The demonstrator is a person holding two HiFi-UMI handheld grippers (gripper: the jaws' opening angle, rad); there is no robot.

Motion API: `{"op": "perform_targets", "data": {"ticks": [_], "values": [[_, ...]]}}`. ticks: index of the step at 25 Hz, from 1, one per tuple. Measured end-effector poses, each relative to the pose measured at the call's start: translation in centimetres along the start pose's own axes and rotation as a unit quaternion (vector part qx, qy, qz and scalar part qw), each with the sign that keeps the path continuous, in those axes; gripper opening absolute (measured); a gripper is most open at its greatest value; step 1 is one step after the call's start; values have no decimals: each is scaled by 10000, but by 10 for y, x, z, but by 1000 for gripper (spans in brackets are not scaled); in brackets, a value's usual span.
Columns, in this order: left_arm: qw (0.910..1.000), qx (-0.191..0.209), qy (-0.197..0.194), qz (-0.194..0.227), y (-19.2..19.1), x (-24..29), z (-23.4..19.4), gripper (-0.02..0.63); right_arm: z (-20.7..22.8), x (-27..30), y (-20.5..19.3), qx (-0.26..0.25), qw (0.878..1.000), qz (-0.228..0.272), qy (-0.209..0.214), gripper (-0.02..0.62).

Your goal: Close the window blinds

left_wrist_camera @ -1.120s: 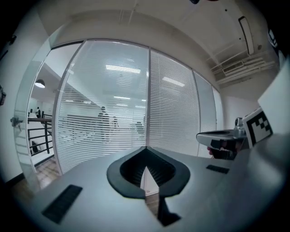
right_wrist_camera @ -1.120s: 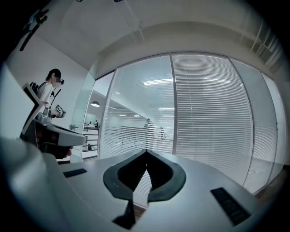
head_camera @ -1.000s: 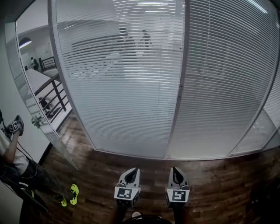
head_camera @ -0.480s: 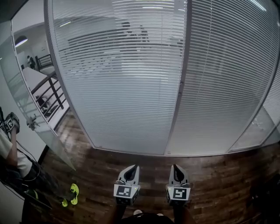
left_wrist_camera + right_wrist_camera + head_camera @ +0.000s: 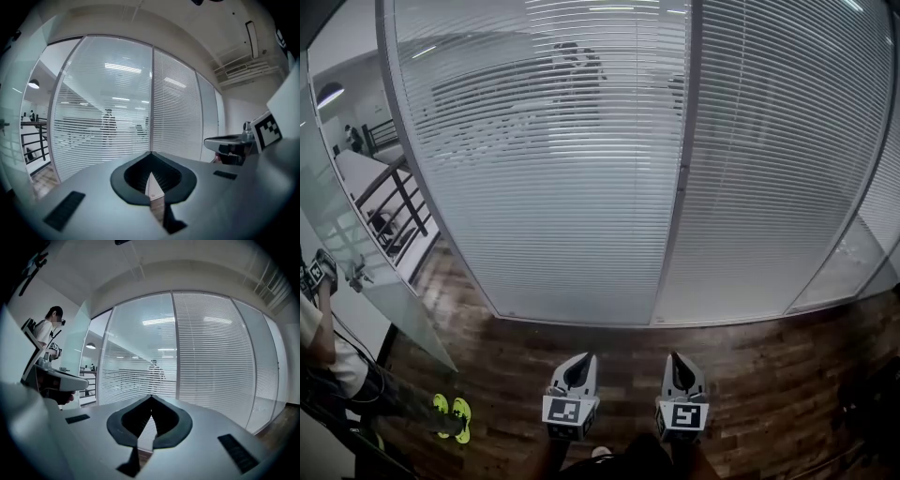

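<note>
The step in hand is judged to be the approach to the wide white horizontal-slat blinds of the left glass panel. Its slats stand tilted open (a room and figures show through them). The white slatted blinds of the right panel look already turned flat. Both panels rise from the far edge of the dark wooden plank floor, well apart from the grippers.

To do the step well, the control should be found first. No cord or wand can be made out. Only a small fitting is seen, partway up the grey vertical frame post between the 2 panels, and it is too small to identify. The post should be approached squarely. The jaws should be opened only once the control is near, so that it is gripped and not knocked. The slats should then be watched until no view through them is left.

The left grey 2-jaw gripper is held low at the near edge of the floor and pointed nearly level toward the base of the left panel. Its jaws are pressed together with nothing between them. The right grey 2-jaw gripper is carried just beside it, parallel, and aimed at the foot of the post. Its jaws are likewise fully together and empty.
</note>
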State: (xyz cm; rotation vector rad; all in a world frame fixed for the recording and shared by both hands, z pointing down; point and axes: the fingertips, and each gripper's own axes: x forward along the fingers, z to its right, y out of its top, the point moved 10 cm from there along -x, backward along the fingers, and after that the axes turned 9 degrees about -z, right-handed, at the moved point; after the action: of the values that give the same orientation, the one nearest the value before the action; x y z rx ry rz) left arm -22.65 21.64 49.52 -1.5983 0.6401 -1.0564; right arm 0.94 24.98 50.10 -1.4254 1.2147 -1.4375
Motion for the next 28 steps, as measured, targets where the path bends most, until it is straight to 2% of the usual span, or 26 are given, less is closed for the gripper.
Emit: {"op": "perform_targets", "data": {"ticks": [4,11,28], "values": [[10000,12,-86,-35,-4,19,-1,0,6,18,-1,-44,9997,193,112,3],[10000,-33,77,-40,11,59,-6,0,29,56,16,-70,9999,103,99,3],[9999,-4,119,-33,48,147,-6,0,82,132,40,-71,9997,14,215,3]]}}
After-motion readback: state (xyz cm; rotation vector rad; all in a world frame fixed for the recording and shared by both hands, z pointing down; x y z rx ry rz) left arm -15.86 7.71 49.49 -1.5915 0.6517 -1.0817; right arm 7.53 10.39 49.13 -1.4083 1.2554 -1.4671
